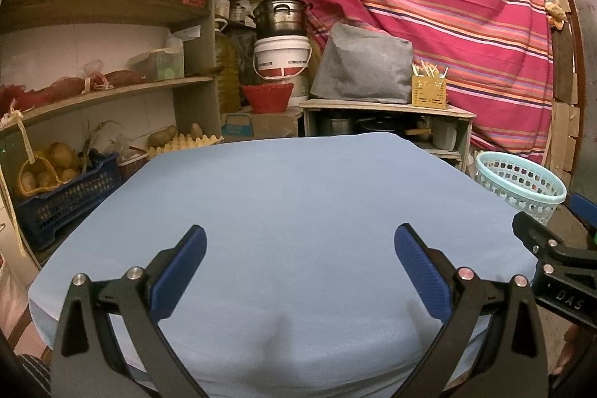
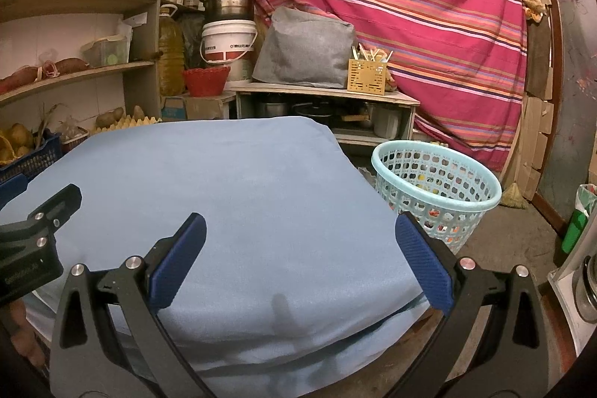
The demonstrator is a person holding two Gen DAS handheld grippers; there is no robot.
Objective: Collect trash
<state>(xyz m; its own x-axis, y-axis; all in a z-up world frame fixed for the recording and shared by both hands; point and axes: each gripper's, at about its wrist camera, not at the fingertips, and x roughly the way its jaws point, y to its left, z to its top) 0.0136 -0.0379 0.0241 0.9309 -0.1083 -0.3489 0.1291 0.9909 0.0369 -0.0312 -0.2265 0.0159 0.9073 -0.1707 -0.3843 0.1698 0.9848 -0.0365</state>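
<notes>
While agape, right hand-held gripper (image 2: 300,237) (beside basket (image 2: 436,187)).

Pale blue perforated basket (image 2: 436,189) stands upright on the floor just beside the right edge of the blue-covered surface (image 2: 231,196), open-topped, with colourful scraps of trash (image 2: 442,228) showing through its holes.

Left tool (image 1: 300,241) spread wide, gripping nothing; right tool (image 2: 300,230) likewise, alongside it.

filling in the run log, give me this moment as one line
left gripper: open, empty | right gripper: open, empty | both over blue cloth | basket: on floor, right of table, holds trash
</notes>
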